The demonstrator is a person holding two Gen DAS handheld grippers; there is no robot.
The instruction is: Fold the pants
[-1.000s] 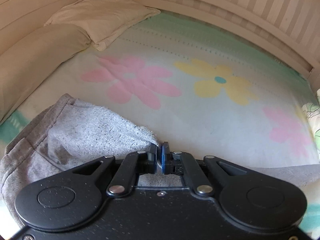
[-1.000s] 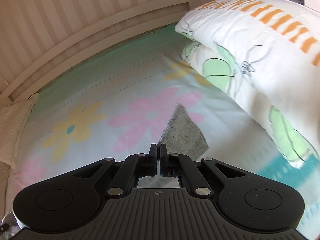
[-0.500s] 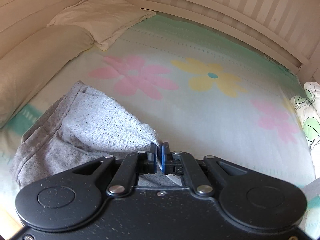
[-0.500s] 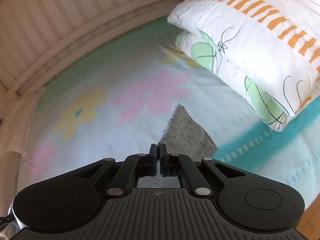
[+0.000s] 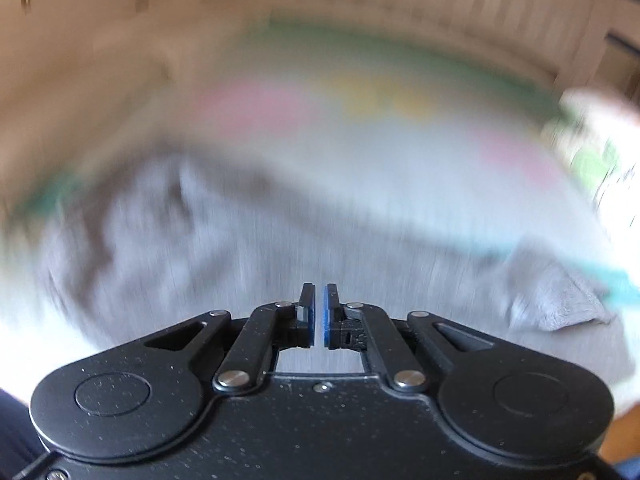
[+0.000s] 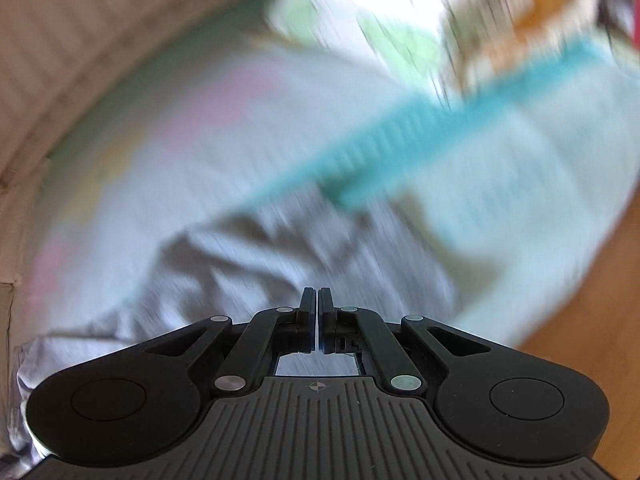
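The grey pants [image 5: 248, 240] lie spread on the flowered bed sheet [image 5: 400, 160]; both views are blurred by motion. My left gripper [image 5: 319, 304] hovers above the pants with its jaws nearly closed, a thin gap between the blue pads, and no cloth between them. In the right wrist view the pants [image 6: 248, 264] lie below my right gripper [image 6: 318, 306], whose jaws are closed with nothing seen between them. A pant end [image 5: 560, 300] lies at the right.
A teal stripe [image 6: 400, 140] crosses the sheet. A patterned white pillow [image 6: 400, 20] lies at the far right, also seen in the left wrist view [image 5: 600, 152]. The slatted bed rail [image 6: 80, 40] runs along the back. Wooden floor [image 6: 600, 320] shows past the bed edge.
Both grippers have let go of the pants and pulled back fast. The pants, held up before, now lie on the sheet. The views are now blurred.
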